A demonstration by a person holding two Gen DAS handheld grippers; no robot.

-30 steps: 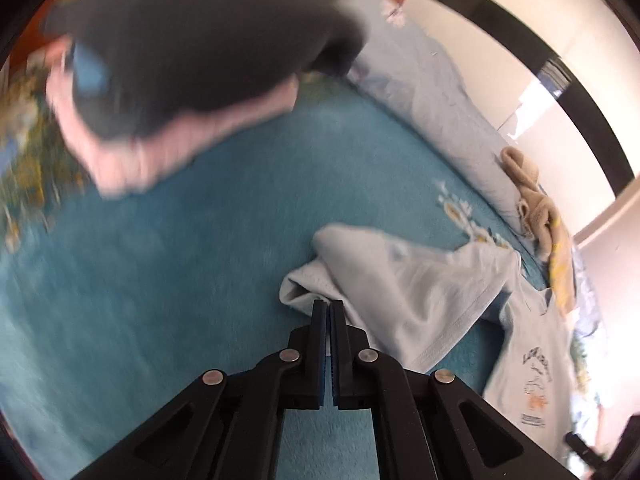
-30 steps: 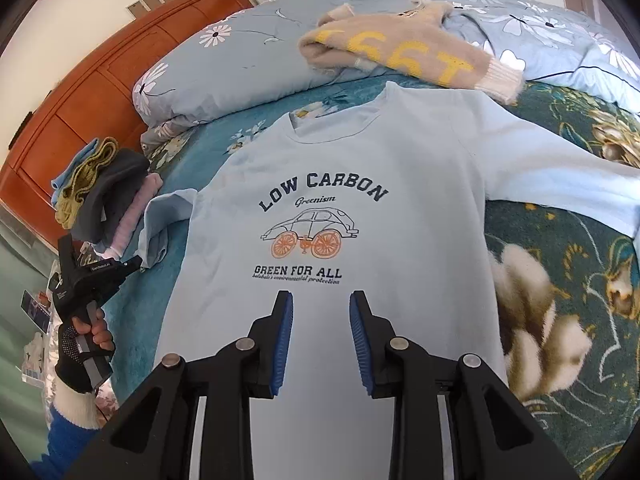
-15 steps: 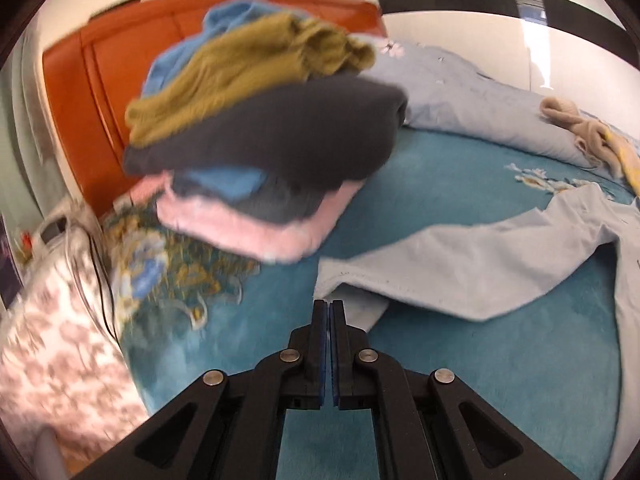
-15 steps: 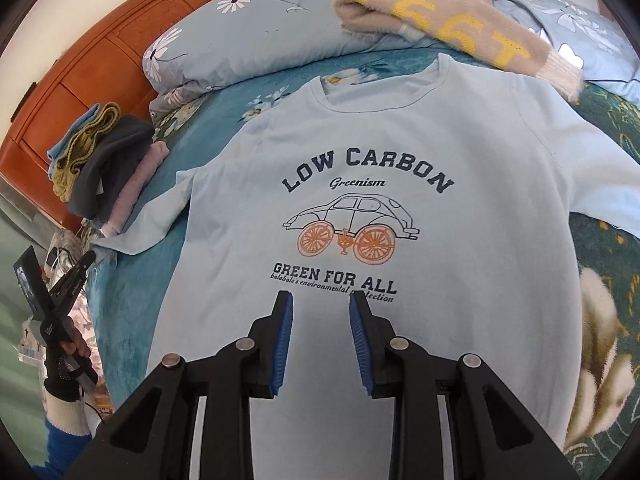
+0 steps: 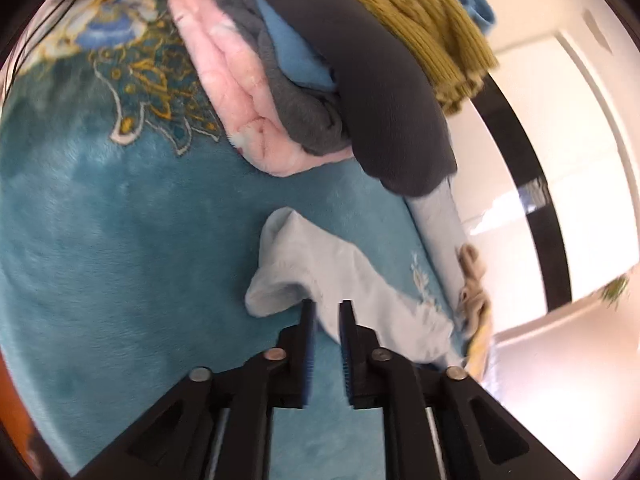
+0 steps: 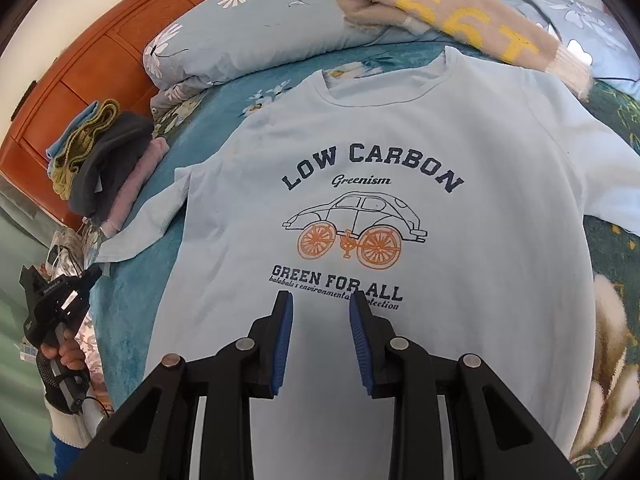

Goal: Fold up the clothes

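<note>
A light blue T-shirt (image 6: 400, 152) printed "LOW CARBON" lies flat, front up, on the teal bed blanket (image 6: 132, 300). My right gripper (image 6: 320, 300) hovers over the shirt's lower front, open, with nothing between its blue pads. The shirt's left sleeve (image 5: 316, 264) lies crumpled on the blanket. My left gripper (image 5: 326, 308) is just short of the sleeve's end; its jaws are opening and the pads press on nothing. In the right wrist view, a hand holds the left gripper (image 6: 90, 278) at the bed's left edge.
A stack of folded clothes (image 5: 340, 80), pink, grey, blue and olive, sits close beyond the sleeve. It is also in the right view as the stack (image 6: 104, 156). A beige sweater (image 6: 460, 16) lies on the floral bedding (image 6: 248, 36). A wooden headboard (image 6: 80, 68) stands behind.
The left gripper rolled and moved in toward the sleeve's end, and its shut jaws have parted. The right gripper dropped closer to the shirt, then held still.
</note>
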